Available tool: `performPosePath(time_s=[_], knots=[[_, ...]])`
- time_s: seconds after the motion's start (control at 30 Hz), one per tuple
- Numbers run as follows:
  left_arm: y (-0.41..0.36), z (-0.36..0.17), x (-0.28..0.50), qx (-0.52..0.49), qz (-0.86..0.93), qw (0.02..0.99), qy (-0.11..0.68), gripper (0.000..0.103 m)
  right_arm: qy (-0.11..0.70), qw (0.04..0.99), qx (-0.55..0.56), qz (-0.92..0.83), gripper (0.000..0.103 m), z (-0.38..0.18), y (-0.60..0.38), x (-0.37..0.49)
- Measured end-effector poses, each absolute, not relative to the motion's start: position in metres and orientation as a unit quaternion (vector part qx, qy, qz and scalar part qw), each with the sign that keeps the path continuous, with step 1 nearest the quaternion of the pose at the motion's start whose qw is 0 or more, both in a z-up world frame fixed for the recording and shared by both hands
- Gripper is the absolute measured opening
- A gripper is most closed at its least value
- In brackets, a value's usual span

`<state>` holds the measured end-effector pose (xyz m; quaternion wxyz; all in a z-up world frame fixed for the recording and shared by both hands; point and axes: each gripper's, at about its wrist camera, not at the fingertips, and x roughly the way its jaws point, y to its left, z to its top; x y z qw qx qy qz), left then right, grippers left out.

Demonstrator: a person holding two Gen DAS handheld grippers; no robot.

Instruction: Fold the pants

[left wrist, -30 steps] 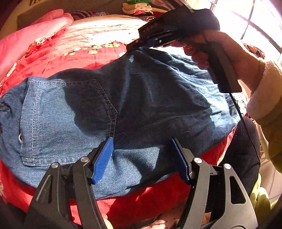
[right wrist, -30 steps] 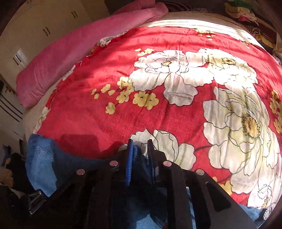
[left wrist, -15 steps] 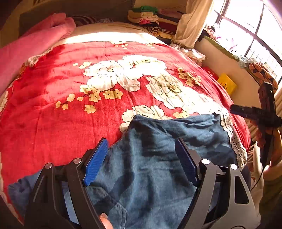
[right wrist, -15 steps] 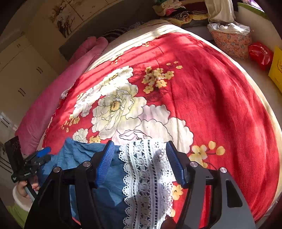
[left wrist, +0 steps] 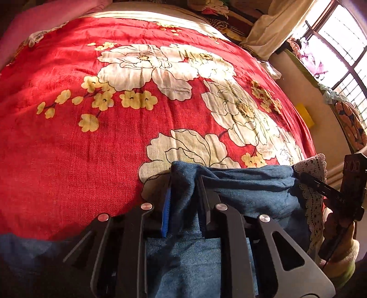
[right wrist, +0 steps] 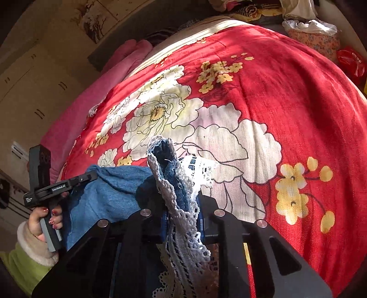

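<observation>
Blue denim pants (left wrist: 252,183) with a white lace hem (right wrist: 183,229) lie bunched at the near edge of a red floral bedspread (left wrist: 91,149). My left gripper (left wrist: 184,197) is closing, and a fold of denim is pinched up between its blue pads. My right gripper (right wrist: 181,206) is closing too, with the lace hem and the denim under it pressed between its jaws. In the left wrist view the right gripper (left wrist: 330,190) shows at the far right, at the lace edge (left wrist: 312,183). In the right wrist view the left gripper (right wrist: 68,183) sits at the left in a person's hand (right wrist: 45,217).
The bedspread stretches away beyond the pants. A pink quilt (right wrist: 91,110) lies along the bed's left side. Piled clothes (left wrist: 218,13) sit at the head of the bed. A window (left wrist: 339,45) and a red bag (right wrist: 351,62) are on the right.
Both grippers stood open half a second ago and now pinch the pants. The left one has shifted along the denim toward the far edge; the right one came in over the lace hem.
</observation>
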<state>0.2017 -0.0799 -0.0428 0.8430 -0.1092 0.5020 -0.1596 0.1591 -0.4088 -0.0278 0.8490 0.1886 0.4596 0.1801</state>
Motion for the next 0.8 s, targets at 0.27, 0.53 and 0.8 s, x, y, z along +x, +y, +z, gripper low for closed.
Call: performPosePath(time_s=[0.27, 0.53, 0.8], knots=[[-0.095, -0.023, 0.218, -0.092, -0.165, 0.865, 0.464, 0.004, 0.42, 0.876, 0.176, 0.157, 0.016, 0.001, -0.425, 0.173], [-0.104, -0.054, 0.23, -0.063, -0.149, 0.871, 0.464, 0.005, 0.467, 0.859, 0.167, 0.123, 0.026, -0.046, -0.43, 0.196], [-0.08, -0.015, 0.203, -0.099, -0.164, 0.886, 0.422, 0.038, 0.439, 0.876, 0.173, 0.098, 0.055, -0.013, -0.453, 0.159]])
